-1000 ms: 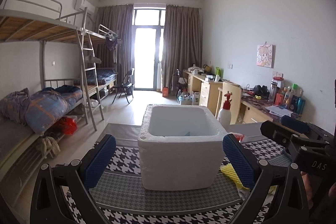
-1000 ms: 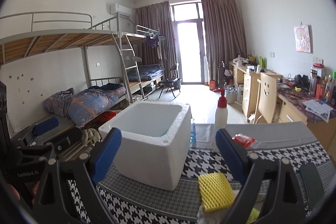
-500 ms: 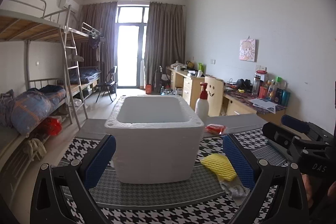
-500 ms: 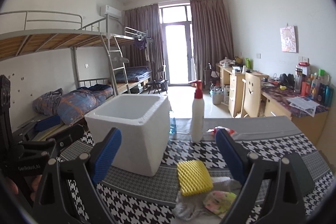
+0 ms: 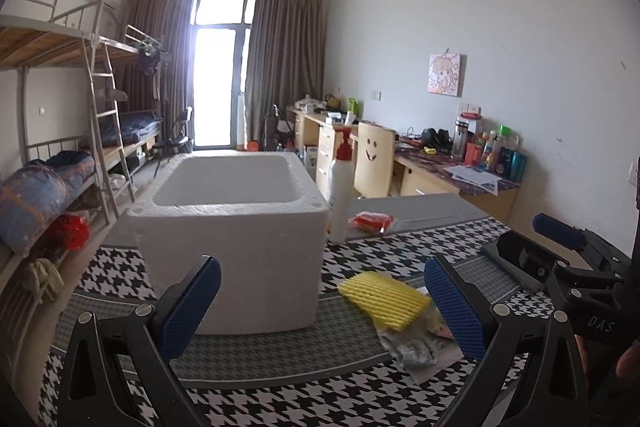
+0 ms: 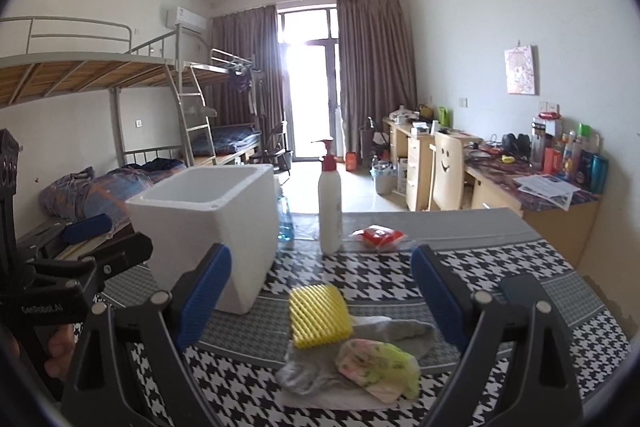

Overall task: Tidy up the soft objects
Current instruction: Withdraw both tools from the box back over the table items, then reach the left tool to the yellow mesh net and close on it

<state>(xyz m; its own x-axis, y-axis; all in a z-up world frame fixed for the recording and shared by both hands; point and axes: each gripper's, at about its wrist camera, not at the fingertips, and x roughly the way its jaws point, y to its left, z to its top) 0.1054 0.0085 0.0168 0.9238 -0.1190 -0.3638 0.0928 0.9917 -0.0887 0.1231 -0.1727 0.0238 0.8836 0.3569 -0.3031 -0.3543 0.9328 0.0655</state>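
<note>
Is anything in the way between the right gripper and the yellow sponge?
Nothing visible is. The right gripper is open, and the yellow sponge lies right ahead between its fingers, on top of a grey cloth. The white foam box stands off to the left.

"DAS" printed on right gripper point(image 5: 560, 239) body, seen from left wrist view. "GenRobot.AI" on left gripper point(image 6: 86, 227) body, seen from right wrist view. Nothing else legible.

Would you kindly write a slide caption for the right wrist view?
Open right gripper above a yellow sponge and cloths, beside a white foam box on a houndstooth table.
</note>
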